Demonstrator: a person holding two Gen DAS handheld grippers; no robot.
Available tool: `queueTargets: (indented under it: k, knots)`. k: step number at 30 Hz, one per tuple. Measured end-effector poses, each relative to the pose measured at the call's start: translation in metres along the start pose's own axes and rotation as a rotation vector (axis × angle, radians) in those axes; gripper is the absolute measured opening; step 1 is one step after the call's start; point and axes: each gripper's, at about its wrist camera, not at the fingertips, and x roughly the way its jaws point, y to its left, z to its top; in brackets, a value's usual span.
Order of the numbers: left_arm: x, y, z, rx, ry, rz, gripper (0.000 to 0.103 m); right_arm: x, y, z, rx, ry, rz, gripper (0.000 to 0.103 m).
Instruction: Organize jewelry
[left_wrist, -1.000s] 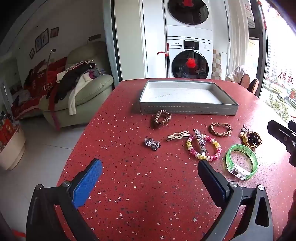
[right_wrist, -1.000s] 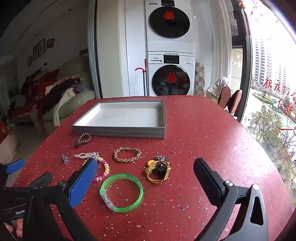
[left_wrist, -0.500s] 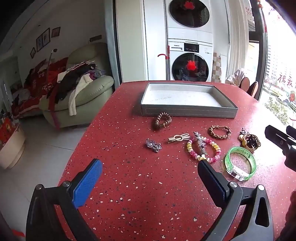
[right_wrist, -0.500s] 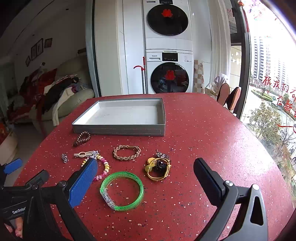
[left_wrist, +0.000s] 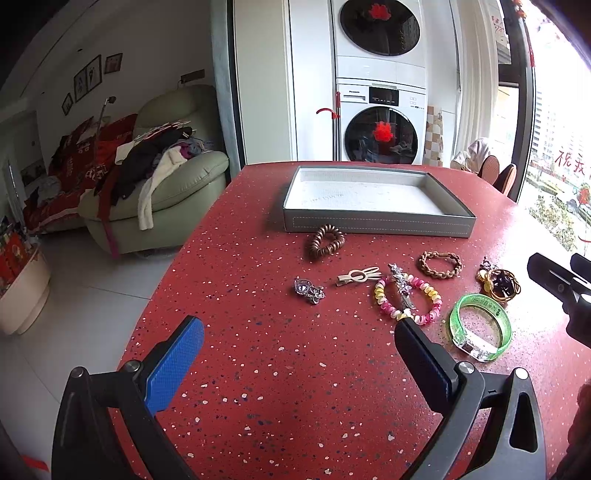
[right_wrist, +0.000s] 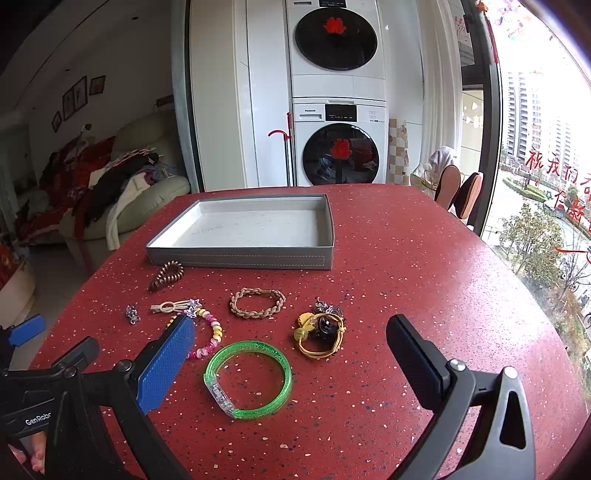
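Just ahead of two wide-open, empty grippers, left gripper (left_wrist: 299, 347) and right gripper (right_wrist: 291, 350), jewelry lies scattered on a red speckled table (right_wrist: 424, 280). One green bangle (right_wrist: 247, 380) sits between the right gripper's fingers; one pink beaded bracelet (left_wrist: 408, 300) lies near the left gripper's right finger. One empty grey tray (right_wrist: 243, 254) stands beyond, with bare tabletop to its right.
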Motion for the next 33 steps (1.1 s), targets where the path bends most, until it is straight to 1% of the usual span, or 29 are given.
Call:
queueTargets:
  k: [33]
  knots:
    - [0.0014,0.001,-0.0022,-0.001,0.0,0.0,0.103,0.0,0.0018,-0.0006,0.008,0.003,0.004,0.103]
